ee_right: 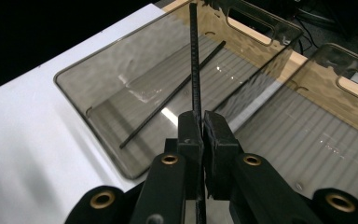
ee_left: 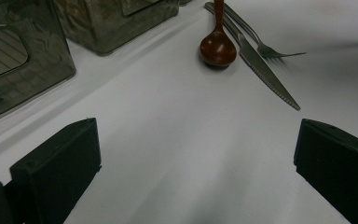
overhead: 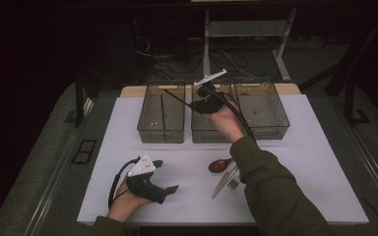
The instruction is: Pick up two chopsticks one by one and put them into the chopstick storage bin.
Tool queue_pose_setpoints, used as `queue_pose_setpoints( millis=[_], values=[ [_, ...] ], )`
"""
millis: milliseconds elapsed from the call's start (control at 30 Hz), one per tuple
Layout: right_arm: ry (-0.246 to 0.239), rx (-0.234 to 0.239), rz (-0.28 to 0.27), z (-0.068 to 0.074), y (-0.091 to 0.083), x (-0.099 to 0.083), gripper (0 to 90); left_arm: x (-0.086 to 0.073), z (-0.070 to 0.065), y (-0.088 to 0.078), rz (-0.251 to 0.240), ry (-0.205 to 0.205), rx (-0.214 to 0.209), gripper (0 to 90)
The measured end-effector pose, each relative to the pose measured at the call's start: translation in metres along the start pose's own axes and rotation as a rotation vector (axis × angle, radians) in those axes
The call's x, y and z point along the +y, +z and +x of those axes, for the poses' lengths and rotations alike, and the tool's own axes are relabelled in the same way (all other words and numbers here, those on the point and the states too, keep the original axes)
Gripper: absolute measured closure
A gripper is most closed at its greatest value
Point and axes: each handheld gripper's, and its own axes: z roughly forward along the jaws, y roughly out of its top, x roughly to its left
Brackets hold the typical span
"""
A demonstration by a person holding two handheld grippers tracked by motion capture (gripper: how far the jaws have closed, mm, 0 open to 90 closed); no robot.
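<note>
- right gripper (overhead: 193,104): held above the middle bin (overhead: 211,129), its jaws pressed together on a thin black chopstick (ee_right: 194,60); in the right gripper view the stick runs up from between the jaws.
- black chopstick, high view (overhead: 176,97): it slants from the gripper toward the left bin (overhead: 161,132), its free end over that bin's right rim.
- second chopstick (ee_right: 172,95): lies flat on the floor of the left bin, along its length.
- left bin, middle bin and right bin (overhead: 271,129): three clear smoky bins in a row at the far side of the bench (overhead: 315,162), the left one a little apart from the middle bin, the other two just beside each other.
- left gripper (overhead: 169,181): rests low over the bench, nearer the person than the left bin; its jaws stand wide apart with bare bench between them.
- wooden spoon (ee_left: 218,46), knife (ee_left: 265,72) and fork (ee_left: 266,49): they lie close together on the bench, on the person's side of the middle bin; the knife lies between the spoon and the fork.
- person's right sleeve (overhead: 275,191): crosses the bench just beside the fork.
</note>
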Motion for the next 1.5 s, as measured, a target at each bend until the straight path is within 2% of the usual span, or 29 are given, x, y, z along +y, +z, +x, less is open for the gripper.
queue_pose_setpoints(
  millis=[500,667,733,1033,1233,1300,1400,1500],
  values=[
    [0.032,-0.04,0.083,0.012,0.062,0.026,85.0,0.001,-0.001,-0.001,0.003,0.004,-0.005,0.0],
    [0.042,-0.04,0.107,0.016,0.079,0.029,85.0,0.001,-0.001,0.0,0.003,0.014,-0.008,0.0],
    [0.058,-0.043,0.115,0.016,0.086,0.029,85.0,0.001,-0.002,0.0,-0.006,0.005,-0.009,0.0],
    [0.062,-0.046,0.135,0.022,0.107,0.033,84.0,0.001,0.0,0.0,-0.01,0.002,-0.011,0.0],
    [0.051,-0.027,0.108,0.023,0.104,0.033,67.7,0.001,0.001,-0.001,-0.01,0.001,-0.013,0.0],
    [0.056,-0.003,0.098,0.021,0.098,0.032,63.5,0.001,0.001,-0.001,-0.007,0.005,-0.014,0.0],
    [0.06,0.038,0.079,0.017,0.083,0.03,52.6,0.0,0.002,-0.001,-0.01,0.004,-0.012,0.0],
    [0.04,0.071,0.064,0.013,0.066,0.026,47.6,0.001,0.003,0.0,-0.008,-0.001,-0.015,0.0]
  ],
)
